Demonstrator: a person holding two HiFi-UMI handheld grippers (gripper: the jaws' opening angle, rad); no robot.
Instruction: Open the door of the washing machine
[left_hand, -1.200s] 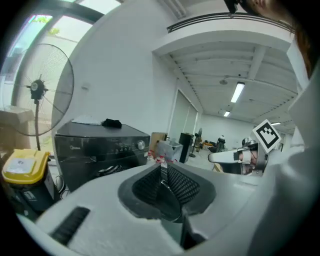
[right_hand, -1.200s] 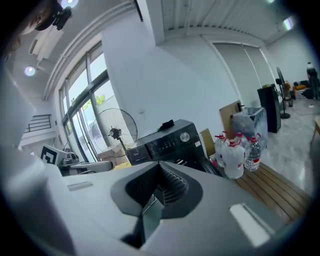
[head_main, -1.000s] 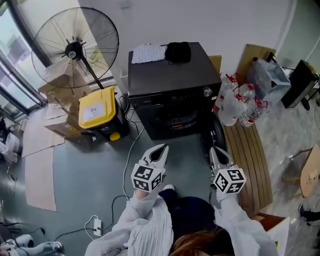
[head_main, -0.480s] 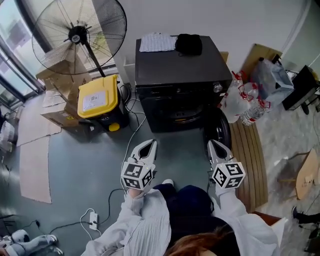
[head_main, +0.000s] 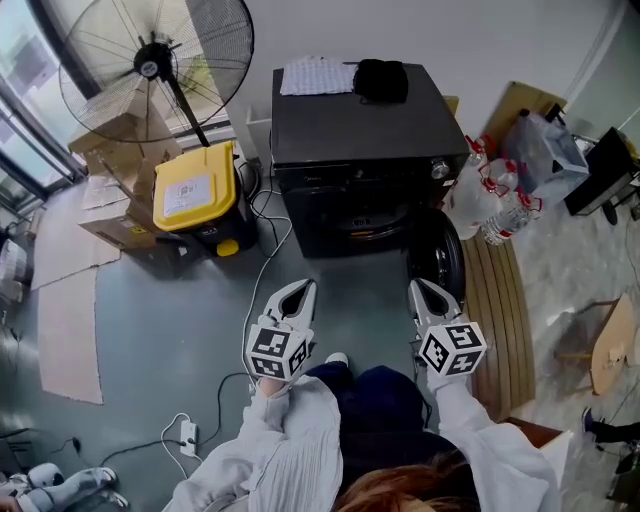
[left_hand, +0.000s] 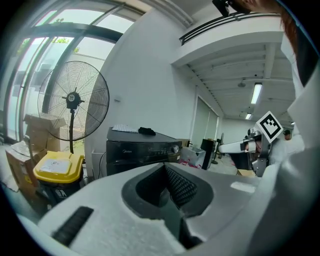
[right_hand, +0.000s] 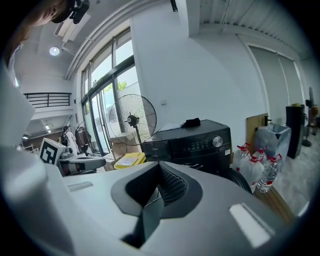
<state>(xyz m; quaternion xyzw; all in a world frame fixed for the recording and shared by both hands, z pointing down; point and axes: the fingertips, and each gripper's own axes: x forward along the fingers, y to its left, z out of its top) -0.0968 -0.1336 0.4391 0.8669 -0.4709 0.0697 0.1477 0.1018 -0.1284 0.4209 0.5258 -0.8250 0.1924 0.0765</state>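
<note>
The black washing machine (head_main: 360, 140) stands ahead of me, and its round door (head_main: 438, 262) is swung open to the right of the drum opening (head_main: 362, 225). My left gripper (head_main: 298, 290) hovers over the floor in front of the washer, shut and empty. The right gripper (head_main: 420, 290) is beside it, just short of the open door, also shut with nothing in it. In the left gripper view the washer (left_hand: 142, 149) lies beyond the closed jaws (left_hand: 169, 186). In the right gripper view the washer (right_hand: 192, 142) and the door's edge (right_hand: 241, 181) show past the closed jaws (right_hand: 159, 186).
A standing fan (head_main: 150, 65) and a yellow-lidded bin (head_main: 195, 195) are left of the washer, with cardboard boxes behind. Water bottles (head_main: 490, 205) and a slatted wooden board (head_main: 495, 310) lie to the right. A cable (head_main: 262, 275) crosses the floor. A white cloth (head_main: 315, 75) and a black item (head_main: 382, 80) rest on top.
Both grippers have drawn back a little from the washer front, staying shut. The door stands open to the right throughout.
</note>
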